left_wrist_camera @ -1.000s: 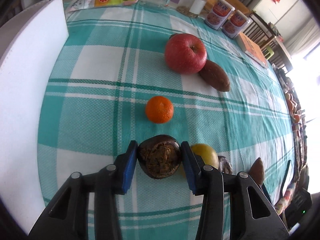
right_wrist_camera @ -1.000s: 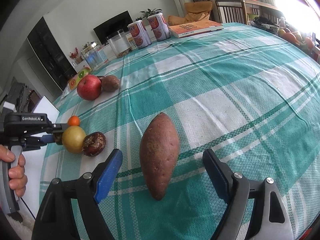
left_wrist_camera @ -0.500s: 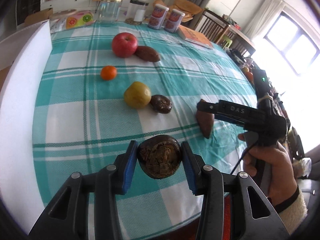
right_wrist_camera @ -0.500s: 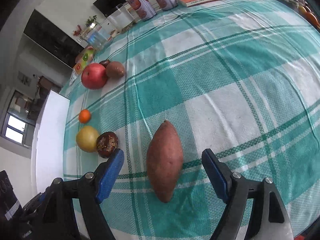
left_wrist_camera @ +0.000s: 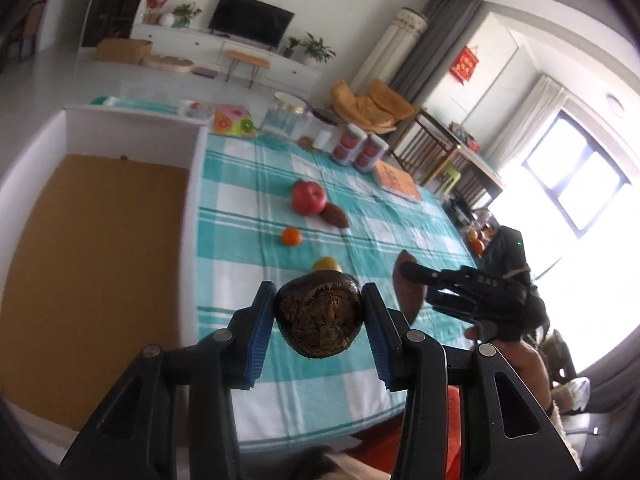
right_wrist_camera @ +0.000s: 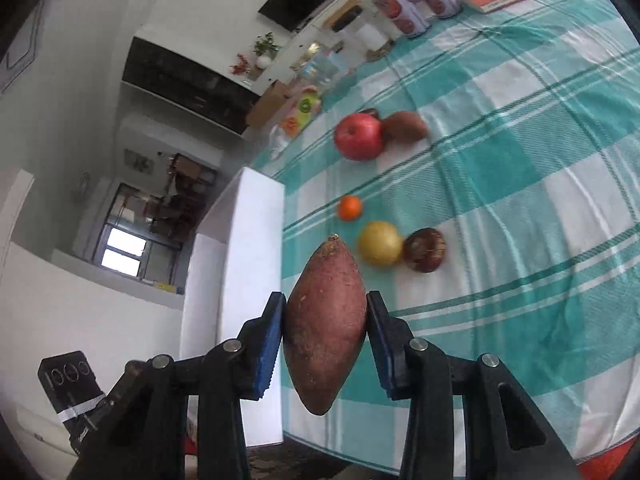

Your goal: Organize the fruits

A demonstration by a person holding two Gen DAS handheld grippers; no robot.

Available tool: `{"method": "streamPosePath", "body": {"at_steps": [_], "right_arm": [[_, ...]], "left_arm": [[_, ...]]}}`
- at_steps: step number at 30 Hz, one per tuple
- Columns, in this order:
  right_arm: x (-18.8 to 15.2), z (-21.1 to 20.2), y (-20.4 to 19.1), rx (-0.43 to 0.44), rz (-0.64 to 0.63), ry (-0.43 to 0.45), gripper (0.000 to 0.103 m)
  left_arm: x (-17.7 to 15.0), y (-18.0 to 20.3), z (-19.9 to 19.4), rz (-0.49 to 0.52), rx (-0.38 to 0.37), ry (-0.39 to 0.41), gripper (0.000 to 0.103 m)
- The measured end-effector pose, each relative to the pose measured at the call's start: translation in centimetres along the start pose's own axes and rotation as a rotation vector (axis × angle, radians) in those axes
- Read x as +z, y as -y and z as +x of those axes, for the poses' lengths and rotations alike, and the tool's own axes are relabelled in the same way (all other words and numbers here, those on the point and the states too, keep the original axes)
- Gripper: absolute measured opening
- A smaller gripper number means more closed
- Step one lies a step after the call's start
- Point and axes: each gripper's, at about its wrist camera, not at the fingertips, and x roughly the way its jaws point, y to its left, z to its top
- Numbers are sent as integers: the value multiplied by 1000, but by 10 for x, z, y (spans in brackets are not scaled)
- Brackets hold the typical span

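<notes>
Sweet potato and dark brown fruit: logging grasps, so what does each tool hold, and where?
Right tool clamps the sweet potato across its middle. Left tool clamps the dark brown fruit by its sides.

The table (right_wrist_camera: 540, 168) wears a woven cloth, matt and a bit bumpy. The sweet potato (right_wrist_camera: 326, 328) has dull, rough skin with little spots. The dark round fruit (left_wrist_camera: 319, 314) looks shiny at the rim — cracked and crusty in the middle. The apple (right_wrist_camera: 358, 136) is smooth and glossy. The box (left_wrist_camera: 96, 248) has white walls — its floor looks like brown cardboard.
</notes>
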Motion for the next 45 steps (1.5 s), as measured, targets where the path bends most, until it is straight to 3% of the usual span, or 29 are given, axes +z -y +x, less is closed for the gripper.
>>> {"method": "streamPosePath", "body": {"at_steps": [4,7,11,15,17,19,23,25,27,31,34,36,39,42,45], "right_arm": [[-18,67,-101,100,-204,-119,41],[-42,127,-155,82,-361,-214,41],[-73,195,-183,-20,-500,-308,41],[-88,229,-181,-111,-561,-331,41],[-87,231,-177,-121,-552,-325,44],[-81,221,-175,-115,-536,-298,58],[-64,165,-172,-115,-583,-131,63],[-61,129,-158,-156,-616,-1,84],[-60,94,-125,-245,-612,132,96],[-51,50,-19,-522,-476,271,96],[-35,21,65,-601,-247,306,96],[-35,3,98,-638,-161,339,95],[-41,-21,122,-668,-88,396,95],[-50,-36,118,-675,-86,437,95],[-52,-22,118,-697,-91,395,95]], "left_arm": [[4,-63,-4,-33,265,20,45],[-6,-103,11,-61,396,-37,45],[-23,-137,31,-111,450,-115,45],[-34,-147,43,-125,504,-149,46],[-35,-144,46,-118,509,-144,52],[-35,-140,44,-113,520,-128,64],[-27,-115,36,-75,505,-44,70],[-24,-95,32,-41,465,-1,75],[-24,-66,32,17,401,21,76],[-38,1,51,154,236,-28,79],[-54,45,86,219,88,-151,82],[-66,68,117,237,5,-240,82],[-84,84,165,271,31,-297,82],[-97,84,201,304,141,-273,82],[-98,74,218,306,191,-235,82]]}}
